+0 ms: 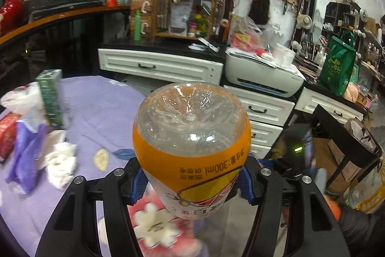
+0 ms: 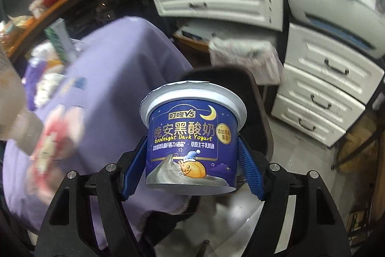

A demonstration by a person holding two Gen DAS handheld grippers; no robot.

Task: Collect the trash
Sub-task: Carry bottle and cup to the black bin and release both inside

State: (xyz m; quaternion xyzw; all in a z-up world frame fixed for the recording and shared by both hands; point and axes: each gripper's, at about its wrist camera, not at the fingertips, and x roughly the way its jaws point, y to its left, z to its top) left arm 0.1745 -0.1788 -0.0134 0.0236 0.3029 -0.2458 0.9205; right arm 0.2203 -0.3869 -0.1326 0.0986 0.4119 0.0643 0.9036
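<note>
My left gripper (image 1: 192, 181) is shut on an empty plastic bottle (image 1: 191, 148) with an orange label, its clear base pointing away from me, held above the edge of the purple-covered table (image 1: 103, 102). My right gripper (image 2: 192, 160) is shut on a dark blue yogurt cup (image 2: 191, 136) with a foil lid, held upright over the floor beside the table (image 2: 115, 78). The bottle also shows blurred at the left edge of the right wrist view (image 2: 14, 98). Crumpled white tissues (image 1: 61, 160), a purple wrapper (image 1: 26, 155) and a green carton (image 1: 50, 98) lie on the table.
White drawer cabinets (image 1: 158, 64) and a printer (image 1: 262, 75) stand behind the table. A black chair (image 2: 240, 98) is beside the table under the cup. A black-framed stand holding a paper bag (image 1: 349, 151) is at the right. A green bag (image 1: 336, 66) sits on the counter.
</note>
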